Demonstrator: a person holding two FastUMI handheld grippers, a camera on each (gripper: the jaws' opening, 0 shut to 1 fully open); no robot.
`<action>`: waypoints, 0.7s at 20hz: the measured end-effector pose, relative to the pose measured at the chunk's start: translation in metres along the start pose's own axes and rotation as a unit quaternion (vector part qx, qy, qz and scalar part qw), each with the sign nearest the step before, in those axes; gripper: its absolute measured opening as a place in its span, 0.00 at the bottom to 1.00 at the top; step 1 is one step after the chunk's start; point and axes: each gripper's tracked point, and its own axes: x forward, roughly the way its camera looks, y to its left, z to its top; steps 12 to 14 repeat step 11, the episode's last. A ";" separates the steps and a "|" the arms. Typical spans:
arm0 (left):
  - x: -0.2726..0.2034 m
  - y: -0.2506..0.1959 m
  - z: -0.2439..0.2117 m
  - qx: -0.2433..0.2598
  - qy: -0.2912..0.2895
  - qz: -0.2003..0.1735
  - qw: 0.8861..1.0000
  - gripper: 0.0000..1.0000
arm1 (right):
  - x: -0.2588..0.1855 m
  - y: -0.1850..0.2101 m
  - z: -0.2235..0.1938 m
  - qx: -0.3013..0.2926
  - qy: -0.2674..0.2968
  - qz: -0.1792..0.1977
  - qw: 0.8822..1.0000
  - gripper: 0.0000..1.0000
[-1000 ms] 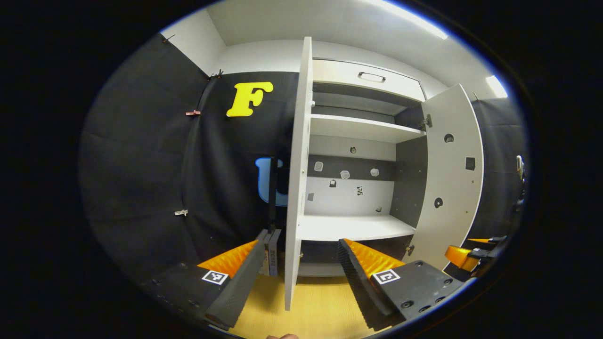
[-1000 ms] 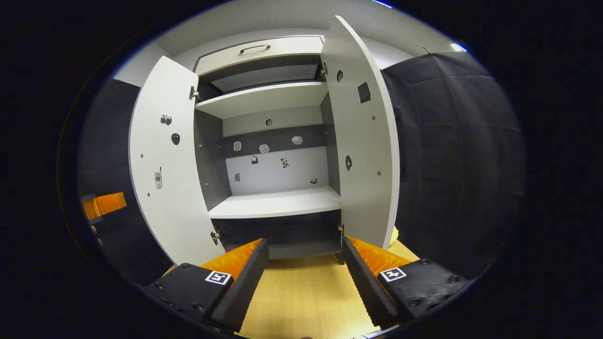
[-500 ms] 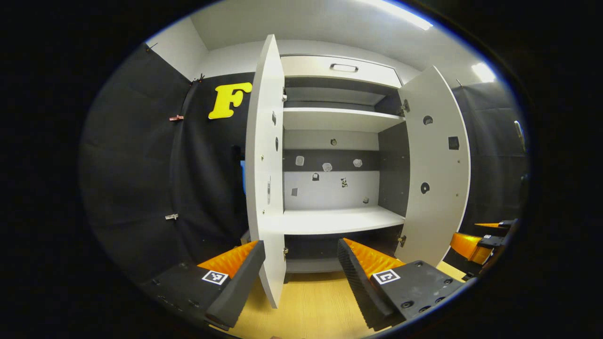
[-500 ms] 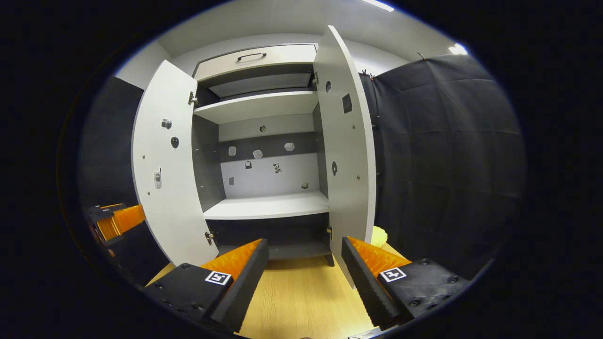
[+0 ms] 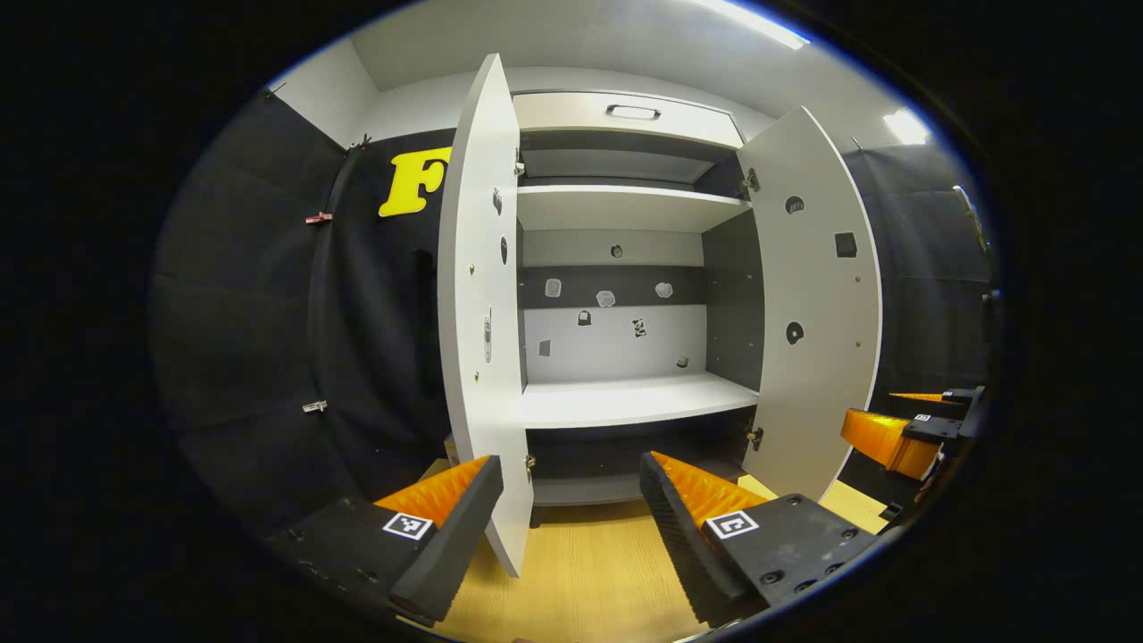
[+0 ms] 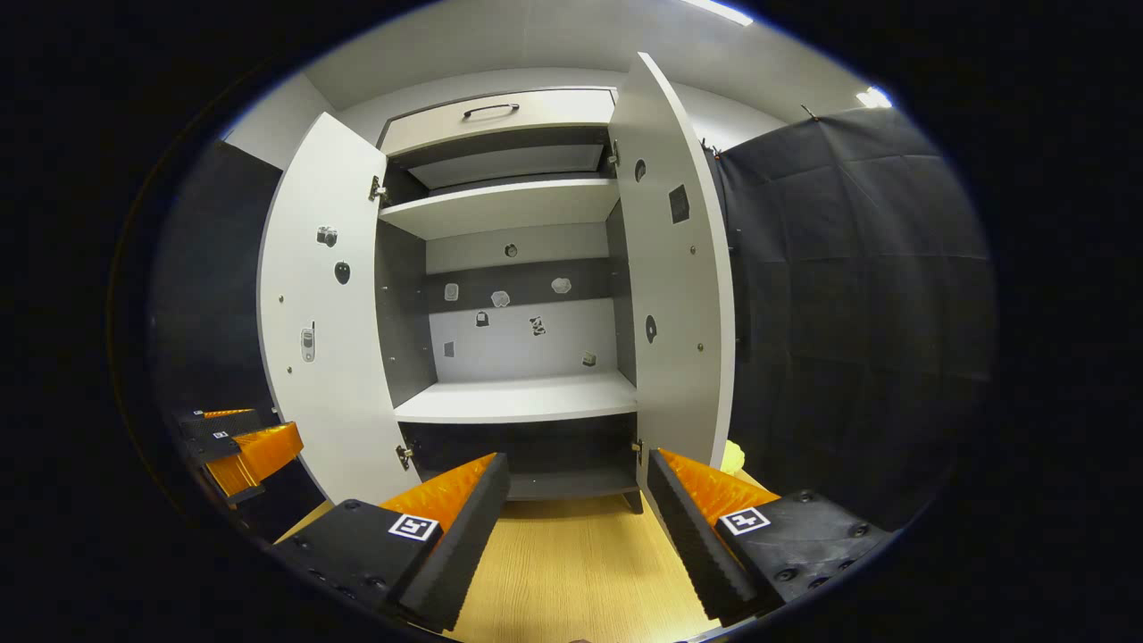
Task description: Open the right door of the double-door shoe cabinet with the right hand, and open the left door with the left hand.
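The white shoe cabinet (image 5: 625, 402) stands ahead with both doors swung wide, its shelves bare. In the left gripper view the left door (image 5: 478, 339) hangs open just past my left gripper (image 5: 567, 522), which is open and holds nothing. The right door (image 5: 817, 304) stands open too, and the right gripper (image 5: 911, 429) shows low beyond it. In the right gripper view the right door (image 6: 679, 295) stands open ahead of my right gripper (image 6: 576, 527), open and empty. The left door (image 6: 326, 304) is open, with the left gripper (image 6: 237, 442) low beside it.
A pale wooden floor (image 6: 571, 572) runs from me to the cabinet's foot. Black cloth walls (image 6: 848, 304) close in on both sides. A drawer with a dark handle (image 5: 632, 112) tops the cabinet. A small yellow thing (image 6: 732, 457) lies behind the right door's bottom corner.
In the left gripper view the left door went from edge-on to showing its inner face, and the cabinet drifted left. Both grippers drew back slightly, still open.
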 end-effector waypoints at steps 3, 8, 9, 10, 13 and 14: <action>0.001 -0.002 0.000 -0.009 -0.002 -0.003 1.000 0.95 | 0.005 0.004 0.002 0.000 -0.001 0.005 1.000 0.98; 0.002 -0.006 -0.001 -0.009 0.000 -0.009 1.000 0.95 | 0.010 0.013 0.004 -0.004 -0.005 0.022 1.000 0.98; 0.001 -0.008 -0.001 -0.007 0.000 -0.012 1.000 0.95 | 0.010 0.015 0.003 -0.004 -0.004 0.026 1.000 0.98; 0.001 -0.008 -0.001 -0.003 0.000 -0.014 1.000 0.95 | 0.010 0.016 0.002 -0.005 -0.004 0.029 1.000 0.98; 0.001 -0.008 0.000 0.000 -0.002 -0.015 1.000 0.95 | 0.009 0.016 0.002 -0.005 -0.003 0.031 1.000 0.98; 0.001 -0.008 0.000 0.000 -0.002 -0.015 1.000 0.95 | 0.009 0.016 0.002 -0.005 -0.003 0.031 1.000 0.98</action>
